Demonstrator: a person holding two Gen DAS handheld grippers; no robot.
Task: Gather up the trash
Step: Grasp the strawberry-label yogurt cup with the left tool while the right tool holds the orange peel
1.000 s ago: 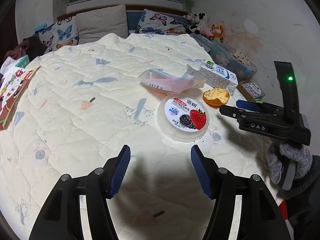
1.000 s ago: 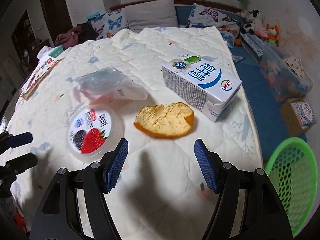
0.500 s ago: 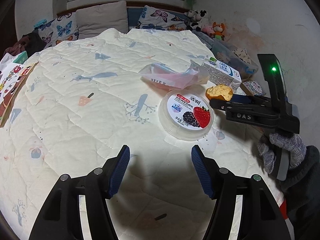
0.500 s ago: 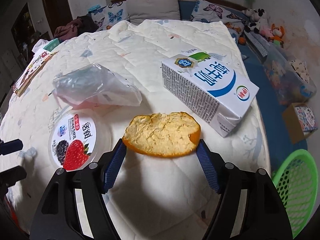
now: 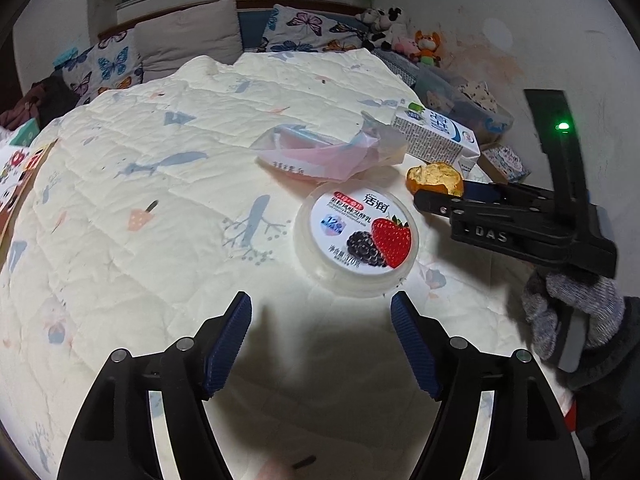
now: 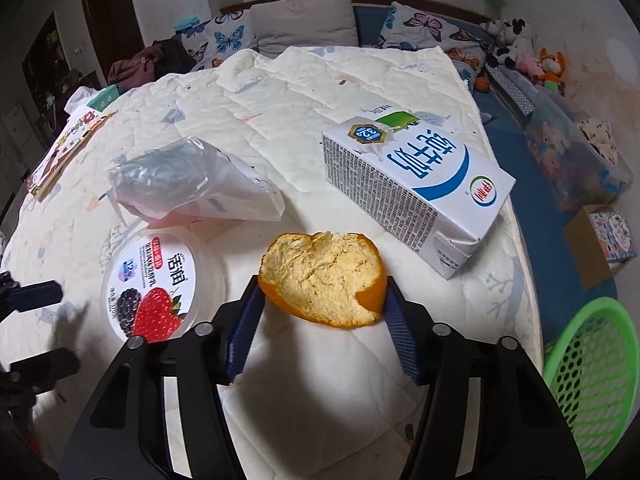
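On the quilted bed cover lie four bits of trash, close together. The orange peel sits pith side up right between the blue pads of the right gripper. Its jaws stand spread wide, one pad at each end of the peel; whether the pads actually touch it I cannot tell, and the peel rests on the cover. From the peel, the milk carton lies on its side at about one o'clock, near but apart. At about nine o'clock from the peel is the round yogurt tub, lid up with a strawberry and blackberries printed on it. A crumpled clear plastic bag lies at eleven o'clock, its lower edge just beside the tub's far rim.

In the left wrist view, the left gripper hangs above bare quilt with its jaws wide apart and nothing between them. The yogurt tub lies just ahead of its fingertips, toward one o'clock. Farther on in that direction the right gripper reaches in from three o'clock, held by a gloved hand, with its tips at the orange peel.

A green mesh basket stands off the bed's edge at four o'clock in the right wrist view.
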